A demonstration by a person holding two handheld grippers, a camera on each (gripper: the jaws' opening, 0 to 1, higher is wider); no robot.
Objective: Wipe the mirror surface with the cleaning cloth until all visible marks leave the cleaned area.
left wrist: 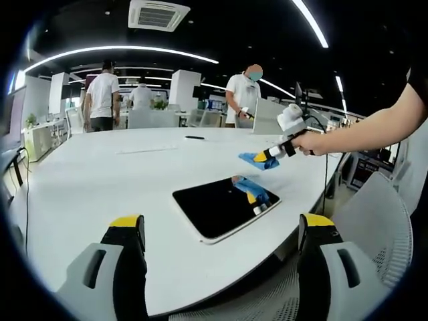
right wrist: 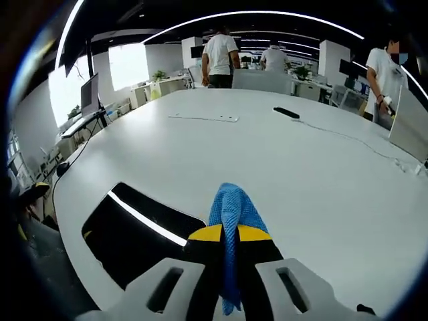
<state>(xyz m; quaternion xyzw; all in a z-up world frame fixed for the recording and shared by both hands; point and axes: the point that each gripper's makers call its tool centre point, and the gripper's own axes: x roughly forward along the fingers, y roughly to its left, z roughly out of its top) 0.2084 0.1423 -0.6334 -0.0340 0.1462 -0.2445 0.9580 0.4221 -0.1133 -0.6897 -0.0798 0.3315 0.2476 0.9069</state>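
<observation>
Approach step | right gripper (right wrist: 227, 242) clamps crumpled blue microfibre cloth (right wrist: 229, 208) above white table (left wrist: 100, 174) | left gripper (left wrist: 221, 231) gapes empty | next: lower onto dark rectangular mirror (left wrist: 217, 204), likely.

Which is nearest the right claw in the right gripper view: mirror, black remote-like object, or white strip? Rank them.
1. Mirror: just left of the right claw, which grips the blue cloth.
2. White strip: mid-table, left of centre.
3. Black object: beside it on the right; nearly level, too close to call.

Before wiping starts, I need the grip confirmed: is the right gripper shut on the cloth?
Shut: right gripper jaws pinch the blue cloth.
</observation>
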